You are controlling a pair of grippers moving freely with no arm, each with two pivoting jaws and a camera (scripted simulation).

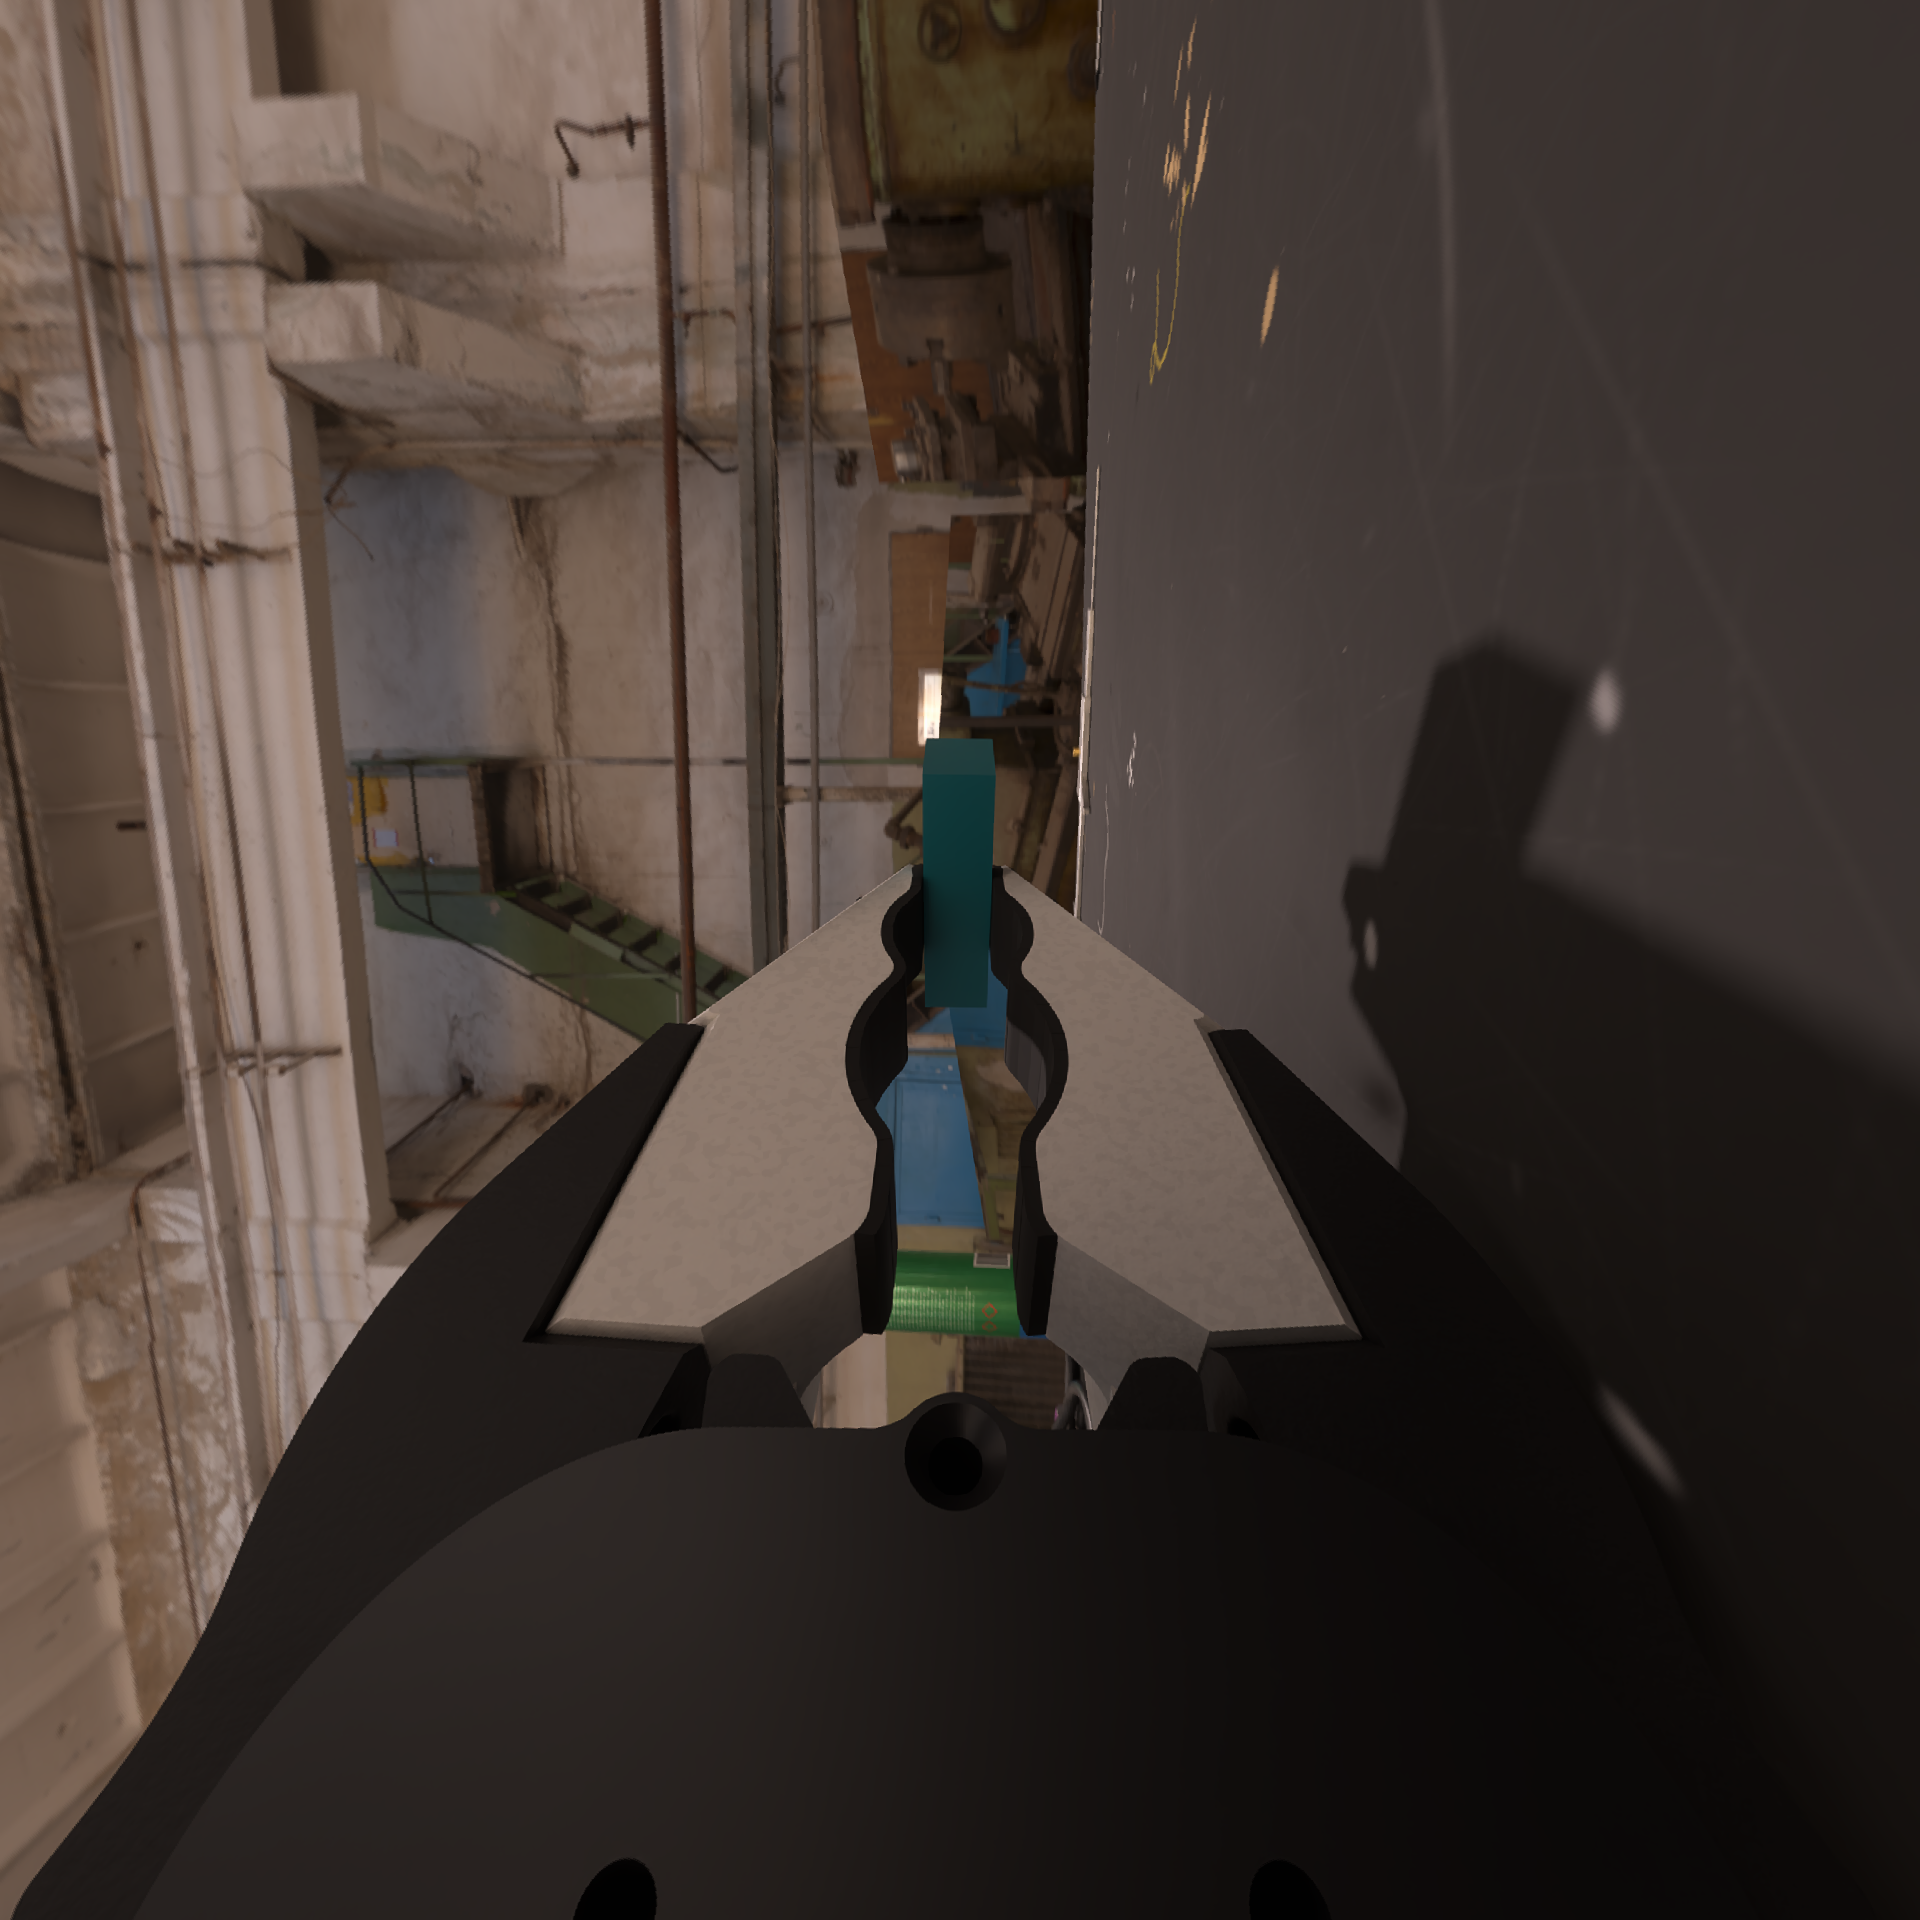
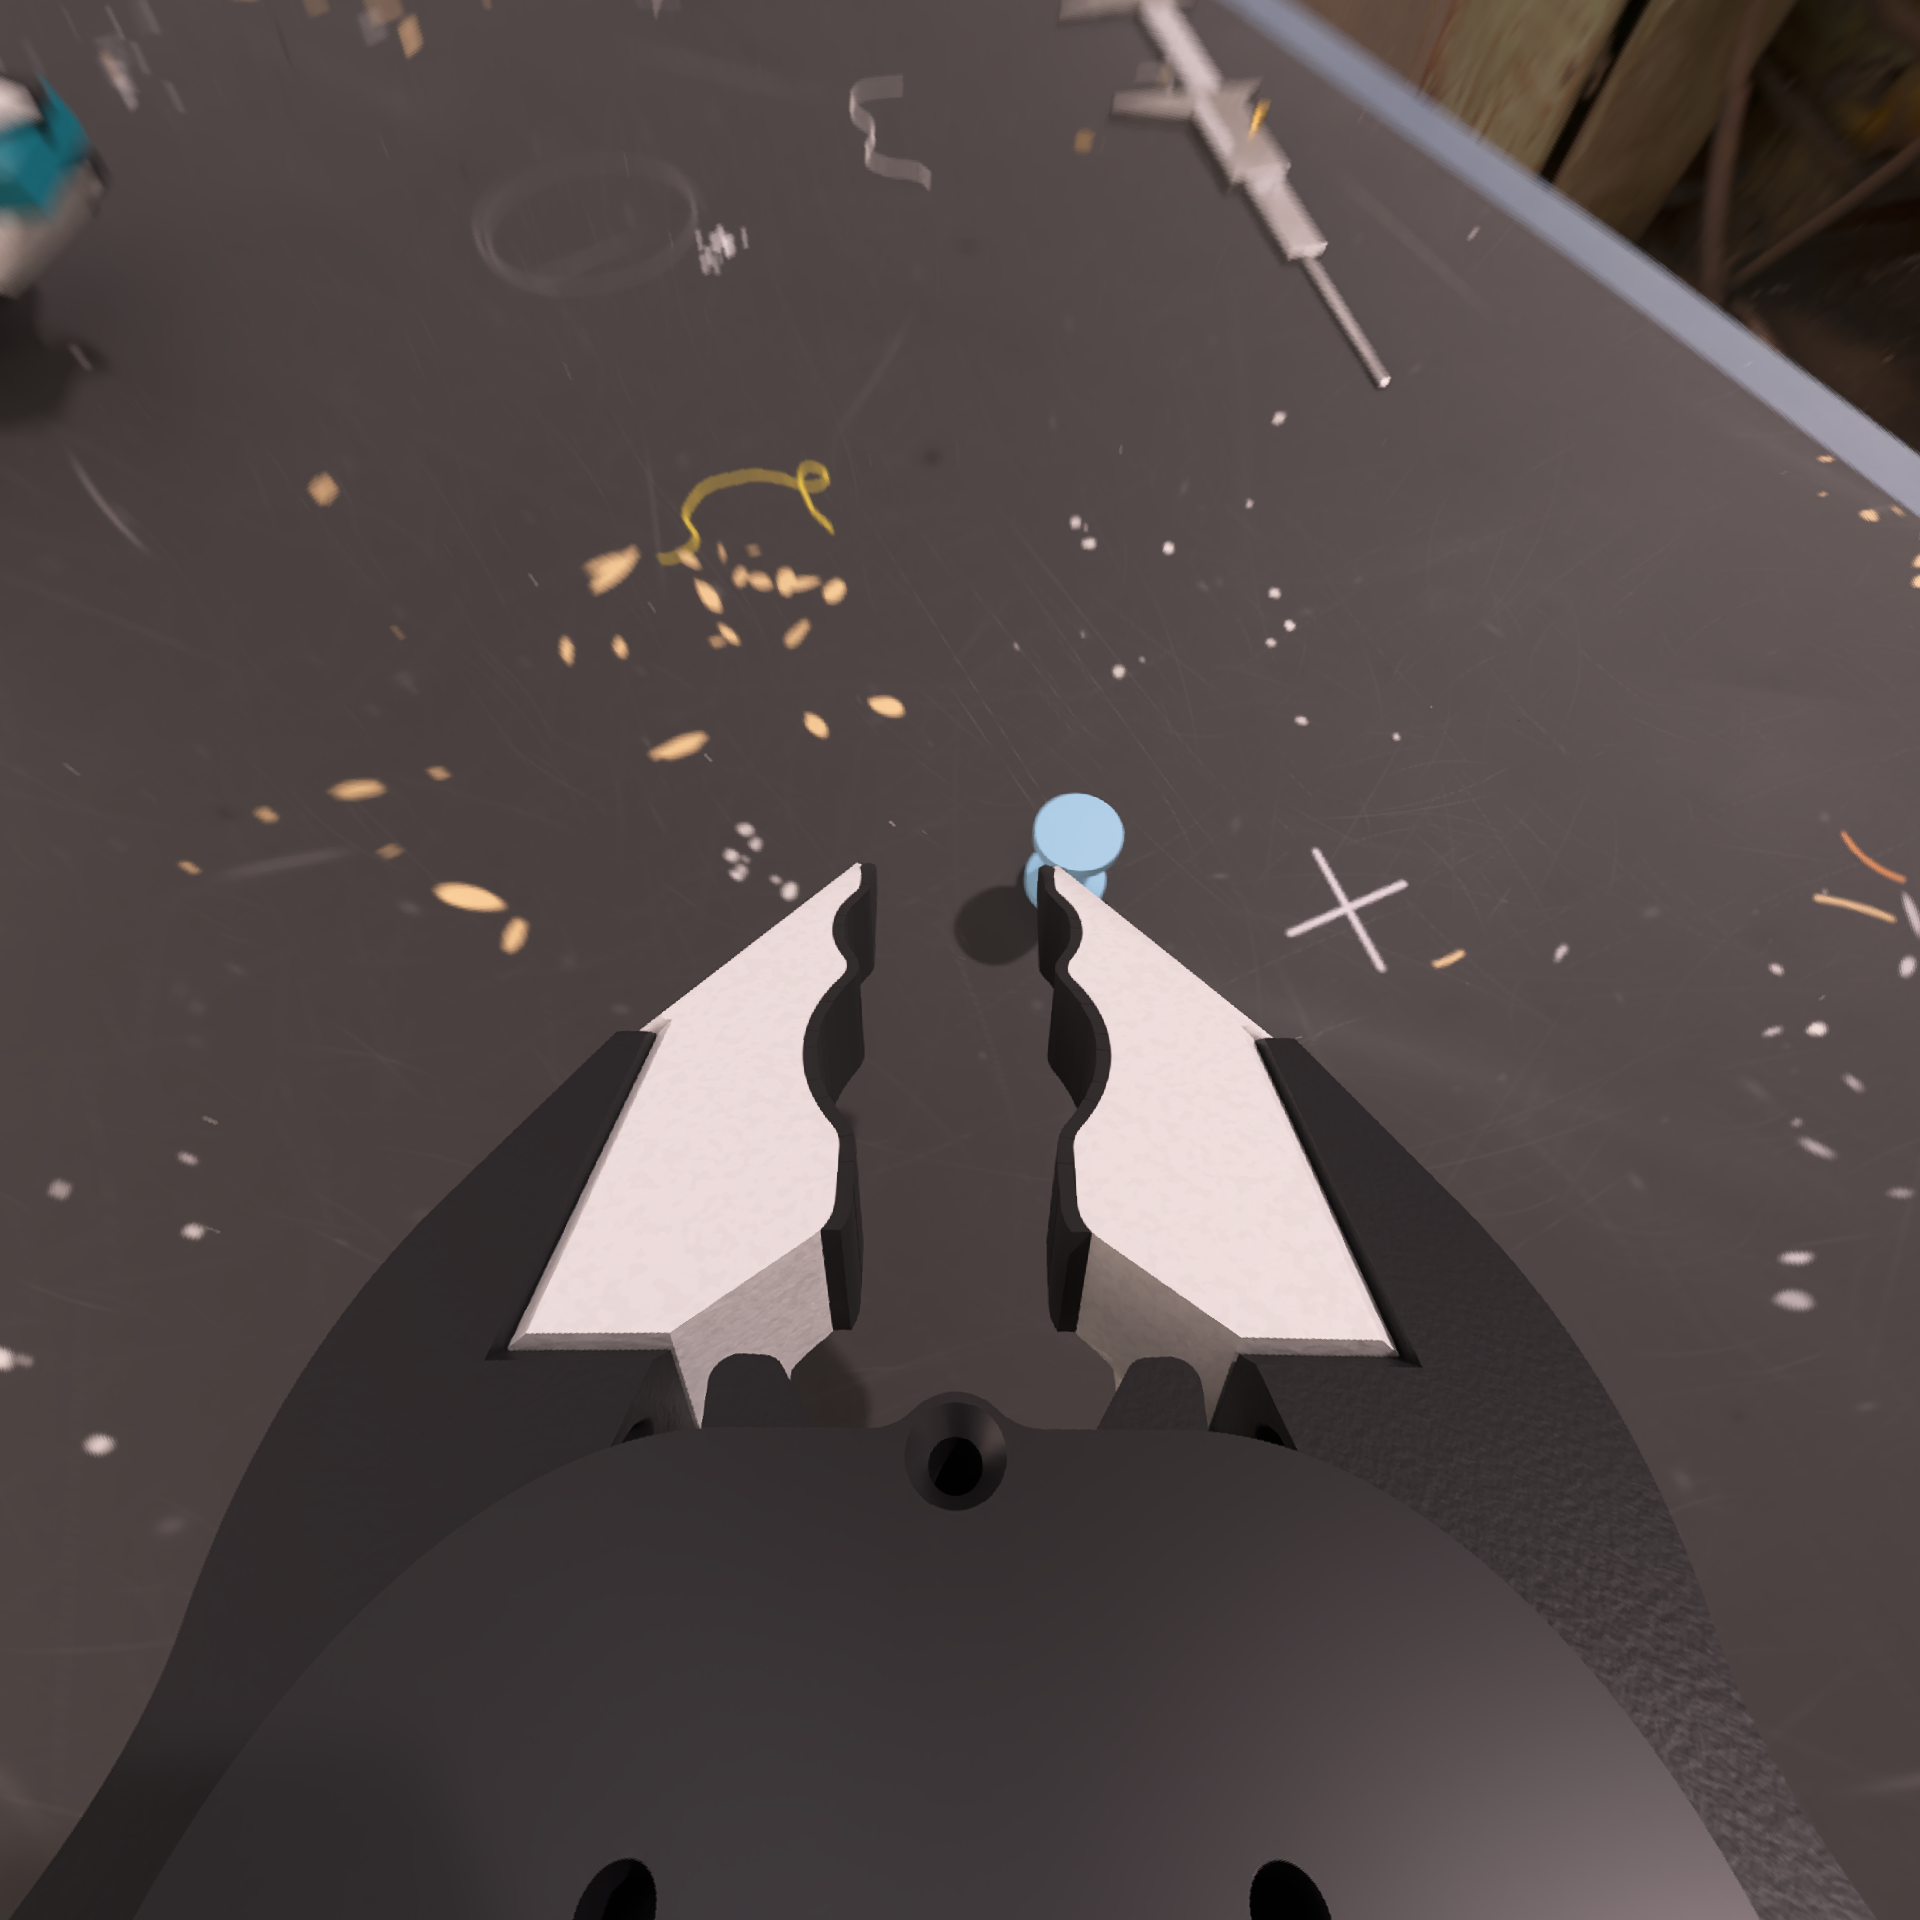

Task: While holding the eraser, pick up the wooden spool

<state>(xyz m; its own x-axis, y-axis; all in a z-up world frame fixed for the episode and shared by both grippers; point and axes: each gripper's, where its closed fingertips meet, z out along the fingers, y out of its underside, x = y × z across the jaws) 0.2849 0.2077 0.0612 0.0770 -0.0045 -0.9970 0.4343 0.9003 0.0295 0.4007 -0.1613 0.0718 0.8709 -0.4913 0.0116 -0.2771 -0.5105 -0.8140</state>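
Note:
My left gripper (image 1: 956, 883) is shut on a teal block-shaped eraser (image 1: 958, 831), which sticks out past the fingertips; this view is rolled on its side, with the dark tabletop (image 1: 1507, 520) standing at the right. My right gripper (image 2: 956, 883) is open and empty above the dark table. A pale blue spool (image 2: 1078, 836) stands upright on the table just beyond the tip of the right finger (image 2: 1164, 1091), which hides its lower part. The left gripper with the teal eraser shows small at the far left of the right wrist view (image 2: 36, 177).
The table (image 2: 416, 1039) is strewn with wood chips, white flecks, a yellow curl (image 2: 753, 499), a chalk cross (image 2: 1349, 909) and a metal bit (image 2: 1257, 177). The table's edge (image 2: 1662, 281) runs along the upper right. A workshop wall and green stairs (image 1: 561, 925) lie beyond.

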